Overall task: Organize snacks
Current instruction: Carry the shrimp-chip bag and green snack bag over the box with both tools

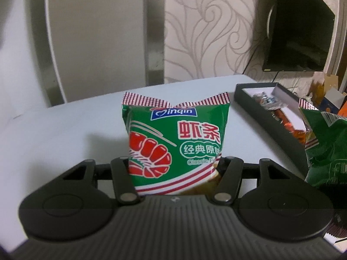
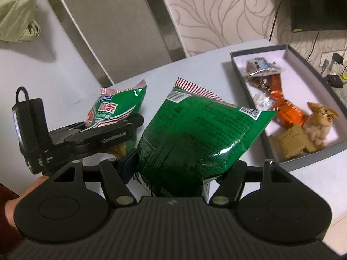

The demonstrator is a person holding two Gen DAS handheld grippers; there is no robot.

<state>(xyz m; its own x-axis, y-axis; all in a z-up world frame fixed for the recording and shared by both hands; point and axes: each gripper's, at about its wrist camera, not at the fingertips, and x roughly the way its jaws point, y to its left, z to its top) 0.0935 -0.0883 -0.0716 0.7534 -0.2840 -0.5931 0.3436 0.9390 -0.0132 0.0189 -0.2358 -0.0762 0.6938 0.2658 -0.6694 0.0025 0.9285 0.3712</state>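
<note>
My left gripper (image 1: pixel 174 173) is shut on a green shrimp-chip bag (image 1: pixel 175 143), held upright with its printed front facing the camera, above the white table (image 1: pixel 65 130). My right gripper (image 2: pixel 184 171) is shut on a second green shrimp-chip bag (image 2: pixel 199 134), its back side showing, tilted toward the right. The left gripper with its bag (image 2: pixel 112 112) shows at the left of the right wrist view. The second bag (image 1: pixel 325 147) shows at the right edge of the left wrist view. A dark open box (image 2: pixel 321 143) lies to the right.
The box (image 1: pixel 260 106) holds several small wrapped snacks (image 2: pixel 288 112), a plush toy (image 2: pixel 318 125) and a small brown carton (image 2: pixel 292 145). A wall stands behind the table. A black screen (image 1: pixel 299 28) hangs at the upper right. The table edge (image 2: pixel 338 216) is near the right.
</note>
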